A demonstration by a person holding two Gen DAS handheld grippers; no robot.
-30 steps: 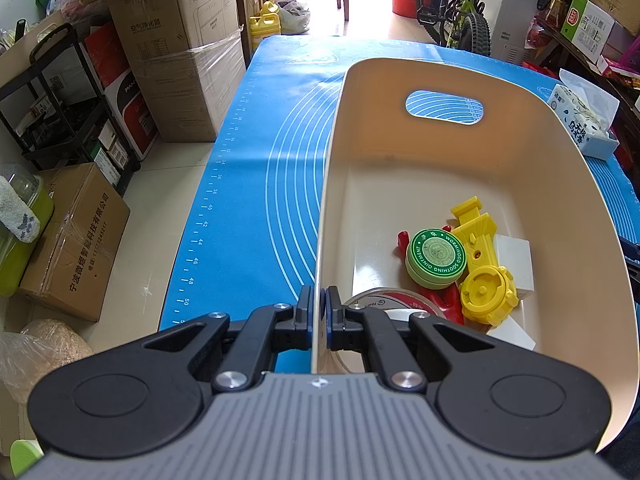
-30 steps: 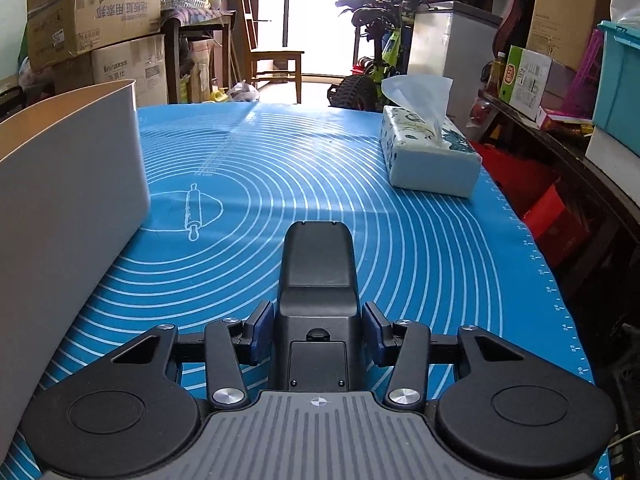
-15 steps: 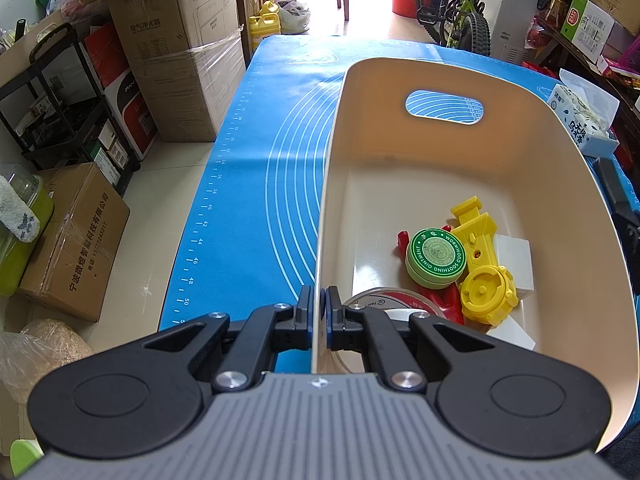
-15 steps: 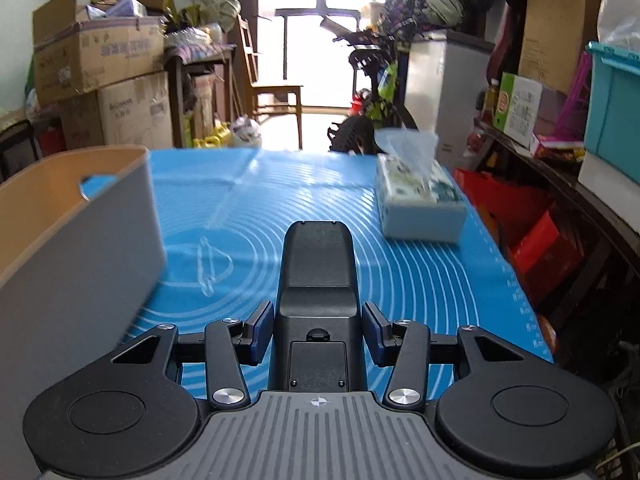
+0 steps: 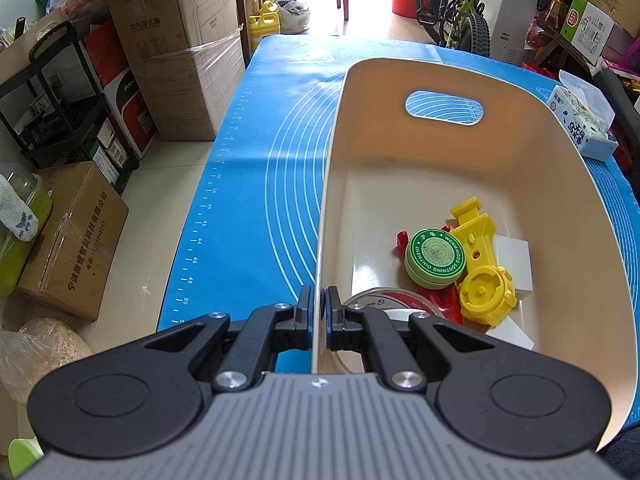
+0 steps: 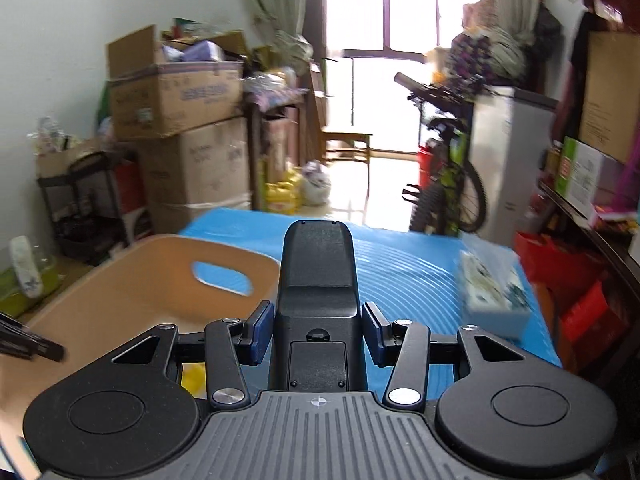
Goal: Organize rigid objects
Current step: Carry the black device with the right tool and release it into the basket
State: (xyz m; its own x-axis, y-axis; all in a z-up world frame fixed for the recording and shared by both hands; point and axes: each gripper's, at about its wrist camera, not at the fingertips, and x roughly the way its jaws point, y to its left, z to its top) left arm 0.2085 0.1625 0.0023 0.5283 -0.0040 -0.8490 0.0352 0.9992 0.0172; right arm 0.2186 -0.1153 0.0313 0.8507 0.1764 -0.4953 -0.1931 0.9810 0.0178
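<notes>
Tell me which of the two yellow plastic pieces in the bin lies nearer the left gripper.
The round, knurled yellow wheel. It sits closer to the left gripper than the flat, pronged yellow bracket, which lies farther up the bin.

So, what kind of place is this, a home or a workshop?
Most likely a room in a home, used for storage. Stacked cardboard boxes stand beside the table, a bicycle is parked near the bright doorway, and a tissue box sits on the blue mat.

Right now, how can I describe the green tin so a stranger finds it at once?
Find the cream bin on the blue mat. On its floor lies a round green tin, beside yellow toy parts; it alone is green, with lettering circling its lid.
</notes>
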